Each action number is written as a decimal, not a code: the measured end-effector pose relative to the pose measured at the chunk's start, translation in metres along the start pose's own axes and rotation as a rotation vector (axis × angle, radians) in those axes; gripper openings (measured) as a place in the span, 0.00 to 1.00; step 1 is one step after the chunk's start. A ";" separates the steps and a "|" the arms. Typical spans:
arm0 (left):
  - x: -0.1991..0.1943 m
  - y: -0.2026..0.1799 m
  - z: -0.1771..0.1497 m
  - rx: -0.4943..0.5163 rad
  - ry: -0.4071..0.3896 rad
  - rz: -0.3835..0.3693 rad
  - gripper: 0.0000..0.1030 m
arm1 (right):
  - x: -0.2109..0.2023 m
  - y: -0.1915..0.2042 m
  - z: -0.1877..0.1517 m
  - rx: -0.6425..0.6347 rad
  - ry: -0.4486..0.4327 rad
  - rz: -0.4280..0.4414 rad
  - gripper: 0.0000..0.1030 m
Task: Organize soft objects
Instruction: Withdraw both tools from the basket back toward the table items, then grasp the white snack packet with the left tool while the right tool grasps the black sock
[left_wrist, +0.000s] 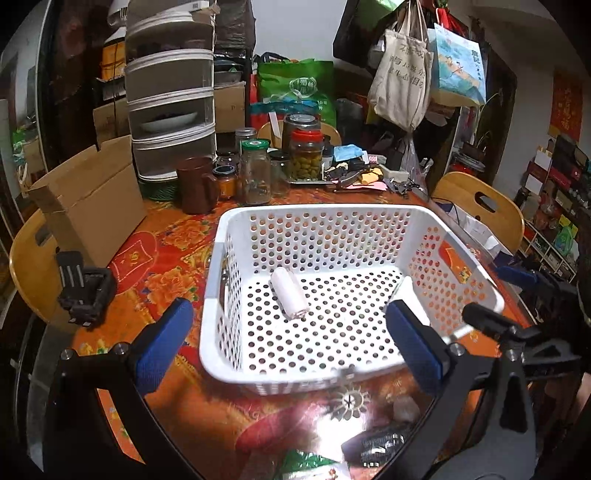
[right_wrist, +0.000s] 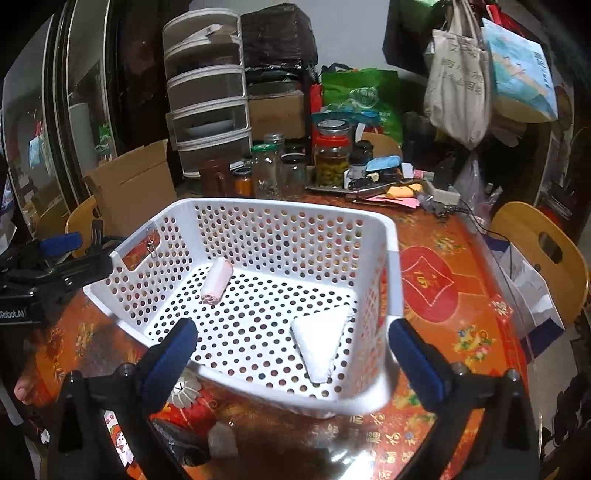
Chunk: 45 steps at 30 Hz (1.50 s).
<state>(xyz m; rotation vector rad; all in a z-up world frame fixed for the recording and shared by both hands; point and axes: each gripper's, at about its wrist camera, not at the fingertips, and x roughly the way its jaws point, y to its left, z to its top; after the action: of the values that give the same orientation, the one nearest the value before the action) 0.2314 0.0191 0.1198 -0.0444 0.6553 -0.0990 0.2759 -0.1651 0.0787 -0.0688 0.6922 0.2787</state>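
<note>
A: Claws?
B: Left claw (left_wrist: 284, 336) wide apart, lower frame, nothing in it; right claw (right_wrist: 291, 354) same, spread w/ nothing between.
A: Soft stuff?
B: Both in the white basket (left_wrist: 328, 210) mid-frame on the tabletop (right_wrist: 454, 295). Folded white cloth (right_wrist: 321, 343) flat at near right corner; rolled towel (right_wrist: 217, 281) farther back left, on basket floor.
A: Behind?
B: Jars (left_wrist: 255, 173), upper center.
</note>
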 end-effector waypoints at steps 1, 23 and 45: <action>-0.006 0.001 -0.004 -0.002 -0.005 0.002 1.00 | -0.004 -0.001 -0.002 0.003 -0.007 -0.002 1.00; -0.077 -0.012 -0.212 -0.002 0.054 0.052 1.00 | -0.056 0.046 -0.164 0.095 -0.032 0.100 1.00; -0.019 -0.024 -0.220 -0.010 0.134 0.059 0.59 | -0.030 0.057 -0.160 0.096 0.001 0.119 0.98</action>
<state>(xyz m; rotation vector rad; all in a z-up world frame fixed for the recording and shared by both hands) 0.0800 -0.0054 -0.0414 -0.0285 0.7908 -0.0418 0.1387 -0.1417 -0.0236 0.0645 0.7113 0.3593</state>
